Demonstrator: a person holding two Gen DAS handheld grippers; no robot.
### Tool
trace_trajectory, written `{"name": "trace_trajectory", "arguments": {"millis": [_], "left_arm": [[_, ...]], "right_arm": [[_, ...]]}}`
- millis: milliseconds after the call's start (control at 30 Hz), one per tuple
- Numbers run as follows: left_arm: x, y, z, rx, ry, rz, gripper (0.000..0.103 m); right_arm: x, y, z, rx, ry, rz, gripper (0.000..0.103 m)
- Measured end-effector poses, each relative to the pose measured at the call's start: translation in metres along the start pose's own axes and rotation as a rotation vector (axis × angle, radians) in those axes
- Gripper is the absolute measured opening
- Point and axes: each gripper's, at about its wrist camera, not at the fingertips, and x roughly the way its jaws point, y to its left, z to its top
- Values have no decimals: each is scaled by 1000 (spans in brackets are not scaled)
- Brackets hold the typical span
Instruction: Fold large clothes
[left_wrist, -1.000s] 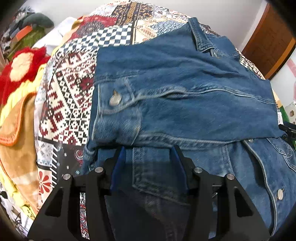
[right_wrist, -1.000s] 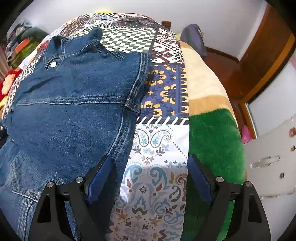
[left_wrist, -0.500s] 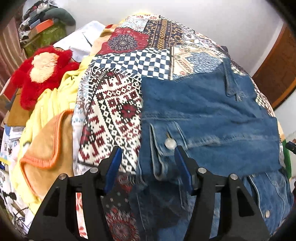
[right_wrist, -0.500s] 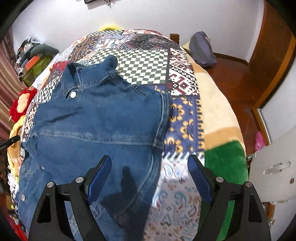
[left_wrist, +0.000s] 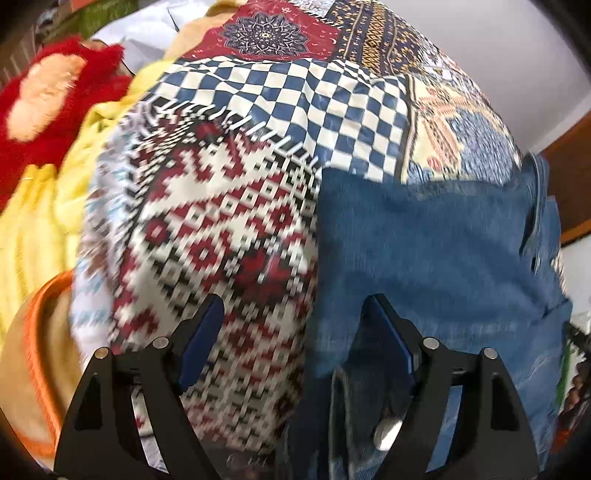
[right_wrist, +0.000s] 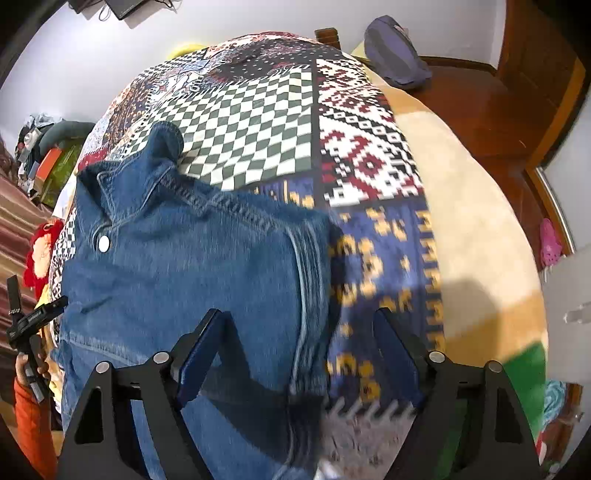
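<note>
A blue denim jacket (right_wrist: 192, 280) lies on a bed covered by a patchwork quilt (right_wrist: 251, 122), its collar toward the far end and a metal button (right_wrist: 104, 243) showing near the collar. In the left wrist view the jacket (left_wrist: 424, 251) fills the right half of the frame, its straight edge running down over the red-and-white patterned patch of the quilt (left_wrist: 221, 229). The left tongs (left_wrist: 293, 334) are spread apart above that edge, one finger over the quilt and the other over denim, holding nothing. The right tongs (right_wrist: 301, 345) are also spread wide and empty, straddling the jacket's right side seam. A red plush toy (left_wrist: 48, 96) and a yellow blanket (left_wrist: 33, 229) lie left of the quilt. A grey bag (right_wrist: 397, 51) rests at the bed's far corner.
</note>
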Motion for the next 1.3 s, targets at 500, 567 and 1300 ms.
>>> {"name": "trace_trajectory", "arguments": {"millis": [500,567,1300], "left_arm": [[23,-36,30,78,-51,-68,27],[19,-33,30,74,-72,-85,17],[-37,13,35,69,-161,67,4]], "right_arm": [[21,19,15,-96,-86,-12,18],[19,25,17,-132,-96,-31,16],[46,104,103,-356,-195,-162,13]]}}
